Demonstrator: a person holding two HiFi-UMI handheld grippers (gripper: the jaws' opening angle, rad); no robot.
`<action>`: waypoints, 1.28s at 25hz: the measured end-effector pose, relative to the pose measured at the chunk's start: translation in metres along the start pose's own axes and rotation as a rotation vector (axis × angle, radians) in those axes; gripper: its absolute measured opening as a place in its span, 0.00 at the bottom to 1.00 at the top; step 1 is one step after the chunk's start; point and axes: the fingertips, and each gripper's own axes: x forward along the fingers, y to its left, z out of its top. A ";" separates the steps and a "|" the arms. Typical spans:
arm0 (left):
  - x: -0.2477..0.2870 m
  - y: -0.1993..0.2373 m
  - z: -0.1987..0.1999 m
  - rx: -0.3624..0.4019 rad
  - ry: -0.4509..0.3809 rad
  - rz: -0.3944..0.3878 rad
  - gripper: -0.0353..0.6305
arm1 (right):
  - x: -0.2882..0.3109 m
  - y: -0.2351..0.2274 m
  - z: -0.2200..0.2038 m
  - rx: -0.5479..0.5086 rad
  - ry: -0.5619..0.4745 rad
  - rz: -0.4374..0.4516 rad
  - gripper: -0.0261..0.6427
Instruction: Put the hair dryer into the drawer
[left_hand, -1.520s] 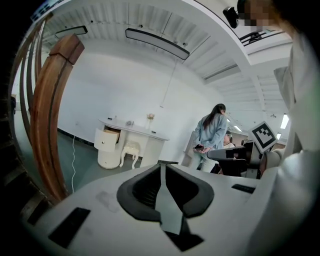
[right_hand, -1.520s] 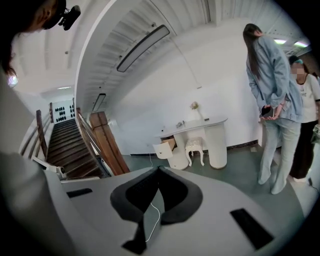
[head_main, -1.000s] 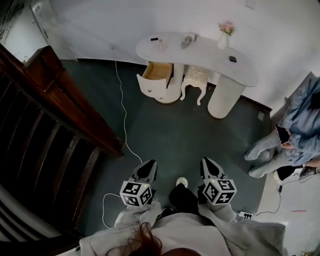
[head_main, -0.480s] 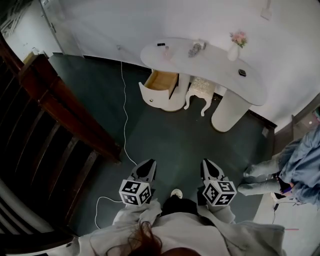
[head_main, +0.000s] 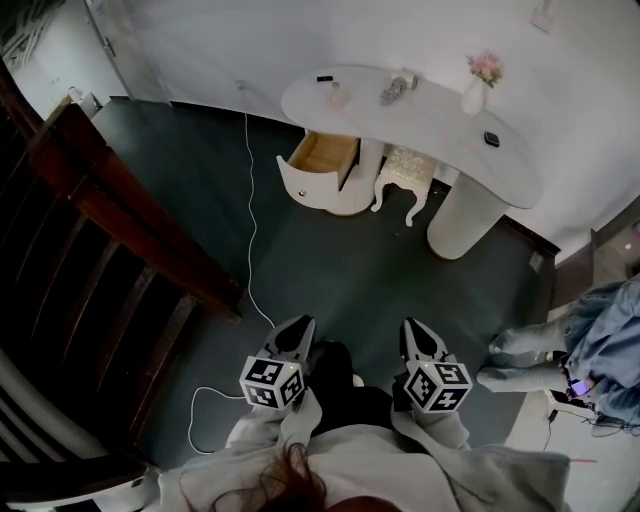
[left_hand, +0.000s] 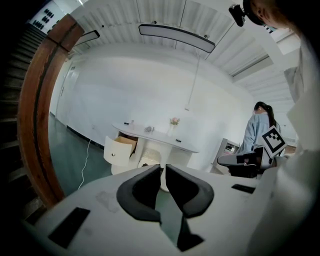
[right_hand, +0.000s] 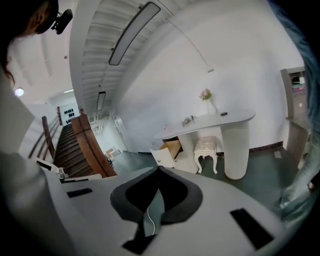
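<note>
Head view: both grippers are held low, well away from the white table (head_main: 430, 125) and pointing towards it. The left gripper (head_main: 299, 322) and right gripper (head_main: 412, 324) carry nothing. The drawer (head_main: 322, 155) under the table's left end stands pulled open. A small grey shape on the tabletop above the drawer looks like the hair dryer (head_main: 393, 90).

Left gripper view: the left gripper (left_hand: 163, 168) has its jaws drawn almost together, with only a slit between them. The table (left_hand: 161, 138) and open drawer (left_hand: 118, 150) lie far beyond.

Right gripper view: the right gripper (right_hand: 159, 169) has its jaw tips meeting, with nothing between. The hair dryer (right_hand: 188, 120) lies on the table (right_hand: 225, 119), above the drawer (right_hand: 167, 153).
</note>
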 end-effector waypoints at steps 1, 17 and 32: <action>0.002 0.001 0.001 -0.001 0.001 0.001 0.11 | 0.000 -0.001 0.000 0.001 0.002 -0.003 0.11; 0.136 0.022 0.049 0.035 0.027 -0.096 0.11 | 0.089 -0.062 0.065 0.039 -0.024 -0.060 0.11; 0.285 0.063 0.140 0.068 0.061 -0.206 0.11 | 0.214 -0.102 0.170 0.057 -0.067 -0.104 0.11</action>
